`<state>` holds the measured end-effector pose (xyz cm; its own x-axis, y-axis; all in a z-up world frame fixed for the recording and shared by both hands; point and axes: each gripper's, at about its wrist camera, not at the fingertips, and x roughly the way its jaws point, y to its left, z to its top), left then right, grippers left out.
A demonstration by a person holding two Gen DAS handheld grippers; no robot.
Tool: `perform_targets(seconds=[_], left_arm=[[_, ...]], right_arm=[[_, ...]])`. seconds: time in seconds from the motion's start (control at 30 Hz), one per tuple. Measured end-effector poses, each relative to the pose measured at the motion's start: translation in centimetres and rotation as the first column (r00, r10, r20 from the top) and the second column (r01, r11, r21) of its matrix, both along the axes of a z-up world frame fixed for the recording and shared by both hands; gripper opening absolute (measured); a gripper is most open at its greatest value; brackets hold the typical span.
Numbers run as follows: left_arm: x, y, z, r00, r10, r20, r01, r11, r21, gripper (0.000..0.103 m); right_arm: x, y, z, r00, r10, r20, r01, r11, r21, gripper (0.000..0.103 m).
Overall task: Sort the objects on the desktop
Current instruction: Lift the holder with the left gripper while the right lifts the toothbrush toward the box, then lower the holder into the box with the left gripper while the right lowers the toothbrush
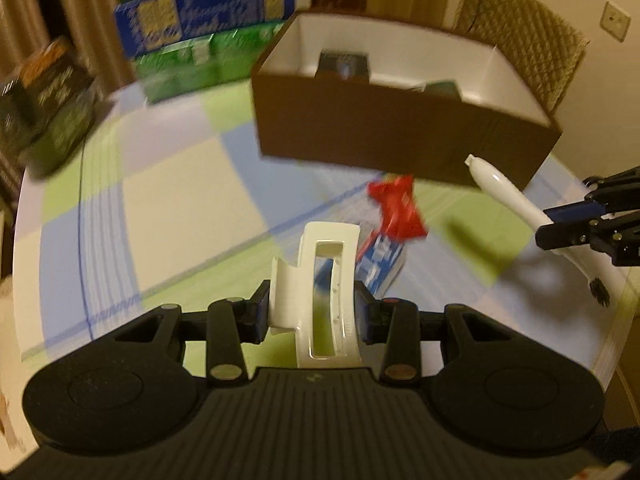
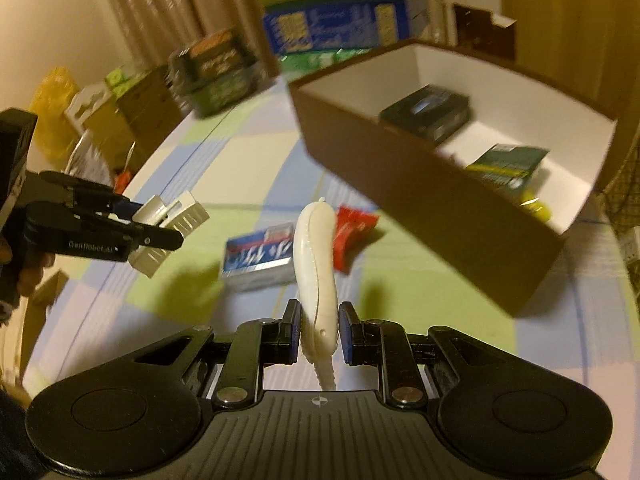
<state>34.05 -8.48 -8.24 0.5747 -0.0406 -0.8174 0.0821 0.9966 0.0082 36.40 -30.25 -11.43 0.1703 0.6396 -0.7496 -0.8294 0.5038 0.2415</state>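
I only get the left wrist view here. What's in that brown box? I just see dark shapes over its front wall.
Observer: In the right wrist view the brown box holds a black case near its far end.
Operator: Anything else in there?
Observer: A dark green packet lies nearer the other end, with something yellow beside it.
Operator: And the white stick at my right edge?
Observer: The right claw is shut on that white pen-like tool, pads on both sides.
Operator: My blue packet is half hidden.
Observer: The blue packet lies flat on the checked cloth.
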Motion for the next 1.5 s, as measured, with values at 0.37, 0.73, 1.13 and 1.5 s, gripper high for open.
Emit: perform_targets(seconds=[0.37, 0.73, 1.13, 1.5], left_arm=[[7.0, -3.2, 4.4, 0.987, -0.097, 0.132, 0.096, 0.995, 0.012, 0.035], [15.8, -6.5, 7.3, 0.971, -0.149, 0.187, 0.155, 0.988, -0.016, 0.035], [24.6, -9.9, 4.7, 0.985, -0.145, 0.092, 0.151, 0.987, -0.055, 0.035], [30.2, -11.8, -0.2, 0.990, -0.136, -0.044, 0.133, 0.989, -0.069, 0.036]], right_arm=[[5.2, -0.3, 4.6, 0.995, -0.087, 0.050, 0.084, 0.995, 0.063, 0.017], [12.3, 2.1, 6.9, 0.976, -0.201, 0.082, 0.195, 0.978, 0.079, 0.017], [19.9, 3.9, 4.8, 0.926, -0.375, 0.040, 0.375, 0.927, 0.007, 0.017], [25.4, 4.1, 0.9, 0.879, -0.477, -0.005, 0.470, 0.868, -0.158, 0.017]])
